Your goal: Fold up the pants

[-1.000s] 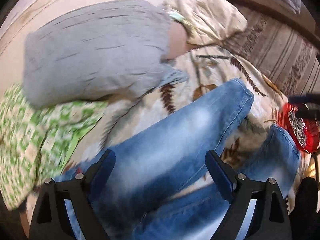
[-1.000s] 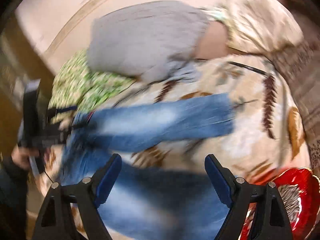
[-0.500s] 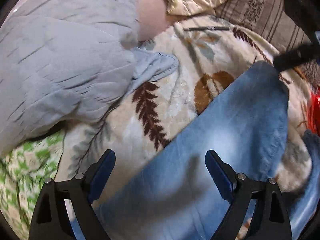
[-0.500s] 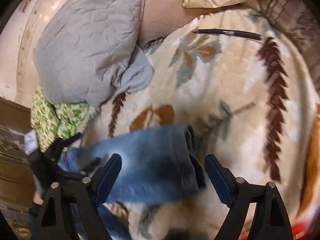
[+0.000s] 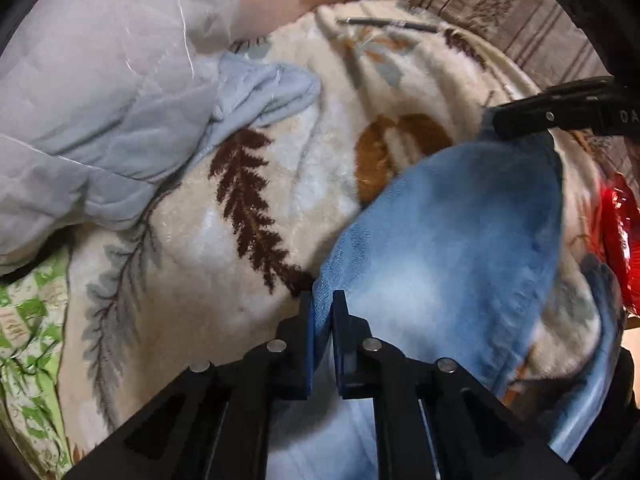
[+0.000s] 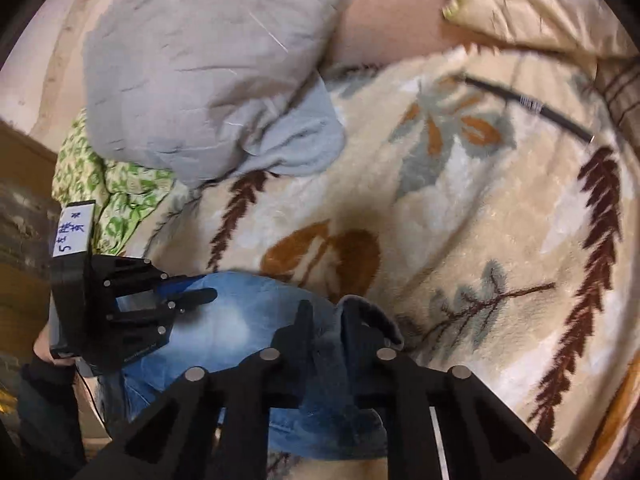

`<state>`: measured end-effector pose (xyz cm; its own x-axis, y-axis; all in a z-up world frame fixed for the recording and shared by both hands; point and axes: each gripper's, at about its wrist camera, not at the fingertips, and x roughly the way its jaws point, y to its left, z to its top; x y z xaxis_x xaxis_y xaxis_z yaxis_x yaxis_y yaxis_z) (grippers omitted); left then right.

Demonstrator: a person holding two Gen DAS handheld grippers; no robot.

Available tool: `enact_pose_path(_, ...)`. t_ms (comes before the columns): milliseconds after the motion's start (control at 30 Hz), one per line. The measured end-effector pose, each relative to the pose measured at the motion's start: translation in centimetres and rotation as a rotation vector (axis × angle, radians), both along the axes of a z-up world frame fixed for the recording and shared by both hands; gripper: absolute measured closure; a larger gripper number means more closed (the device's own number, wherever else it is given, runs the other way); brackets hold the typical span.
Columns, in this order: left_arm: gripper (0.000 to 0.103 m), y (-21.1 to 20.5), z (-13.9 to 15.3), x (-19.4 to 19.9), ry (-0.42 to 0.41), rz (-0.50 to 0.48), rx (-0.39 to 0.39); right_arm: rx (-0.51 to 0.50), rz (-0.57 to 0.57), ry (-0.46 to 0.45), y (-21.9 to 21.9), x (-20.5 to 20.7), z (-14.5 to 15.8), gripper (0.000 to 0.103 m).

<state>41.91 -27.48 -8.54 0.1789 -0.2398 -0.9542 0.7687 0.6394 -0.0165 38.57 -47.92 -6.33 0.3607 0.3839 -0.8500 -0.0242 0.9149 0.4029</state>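
Left wrist view shows the left gripper [image 5: 323, 312] with its dark blue pads nearly together, pinching the side edge of a pair of faded blue denim pants [image 5: 448, 248]. One pant leg stretches away from it across a cream plush blanket with brown fern and orange leaf prints [image 5: 248, 184]. At the far hem of that leg the right gripper [image 5: 500, 126] reaches in from the right edge, and pale letters on its black body read something like "DA", cut off by the frame.

Right wrist view shows the right gripper [image 6: 324, 312] drawn in tight on the thick folded hem of the pants [image 6: 240, 320], a wad of denim bunched between its black fingers [image 6: 300, 320]. The left gripper [image 6: 200, 296] sits at the left, clamped on the same leg, and a white label [image 6: 72, 232] on its housing carries a handwritten "5" and blue characters I cannot read clearly.

A grey quilted pillow [image 6: 208, 64] lies at the far left corner of the blanket [image 6: 460, 208], overlapping a green and white patterned cloth [image 6: 120, 200]. A dark pen [image 6: 528, 104] rests near the far edge, beside a beige satin pillow [image 6: 540, 4]. A shiny red object [image 5: 620, 248] sits at the right edge, and brown striped bedding [image 5: 500, 12] lies beyond the blanket.
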Motion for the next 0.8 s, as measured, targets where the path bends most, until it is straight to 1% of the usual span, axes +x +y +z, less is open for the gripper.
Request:
enact_pose_path(67,0.096,0.4,2.0,-1.6,-0.047,-0.017,-0.027,-0.013,0.005,-0.04,-0.1,-1.2,1.4,0.097)
enact_pose_path(133,0.096,0.8,3.6,-3.1,-0.071,-0.029,-0.052,-0.026,0.014,-0.068,-0.2,-2.8,2.7,0.098)
enact_pose_path(233,0.096,1.2,6.0,-5.8,-0.13,-0.051,-0.065,-0.033,0.019,-0.083,-0.2,-5.1,3.8,0.098)
enact_pose_path(333,0.096,2.4,8.3,-9.1,-0.198,-0.069,-0.083,-0.01,0.007,-0.122,-0.4,-7.6,5.1,0.099)
enact_pose_path(367,0.096,2.8,9.2,-11.0,-0.23,-0.08,-0.093,0.003,0.005,-0.138,-0.7,-8.5,5.7,0.099)
enact_pose_path(400,0.097,3.1,10.0,-11.5,-0.244,-0.085,-0.105,0.019,0.001,-0.156,-1.0,-9.8,6.3,0.099)
enact_pose_path(433,0.097,3.7,10.7,-12.8,-0.263,-0.092,-0.127,0.026,-0.001,-0.166,-1.1,-10.8,6.7,0.099)
enact_pose_path(500,0.097,4.5,11.9,-16.4,-0.311,-0.11,-0.155,0.048,0.005,-0.211,-1.2,-14.2,7.6,0.1)
enact_pose_path(567,0.097,4.8,12.1,-19.3,-0.33,-0.129,-0.166,0.04,0.012,-0.234,-1.0,-17.7,7.8,0.1)
enact_pose_path(633,0.097,4.9,11.3,-23.1,-0.367,-0.166,-0.147,0.018,0.023,-0.245,-0.5,-21.2,7.5,0.1)
enact_pose_path(667,0.097,4.9,10.3,-25.0,-0.378,-0.181,-0.132,0.0,0.028,-0.246,-0.3,-22.9,7.2,0.1)
enact_pose_path(700,0.097,4.8,9.6,-26.0,-0.377,-0.188,-0.125,-0.011,0.033,-0.239,-0.1,-24.2,6.4,0.1)
enact_pose_path(767,0.097,4.8,7.7,-28.4,-0.363,-0.2,-0.109,-0.07,0.054,-0.208,0.4,-26.3,4.5,0.1)
enact_pose_path(800,0.097,4.7,6.4,-29.1,-0.332,-0.189,-0.104,-0.091,0.061,-0.185,0.6,-27.1,3.4,0.1)
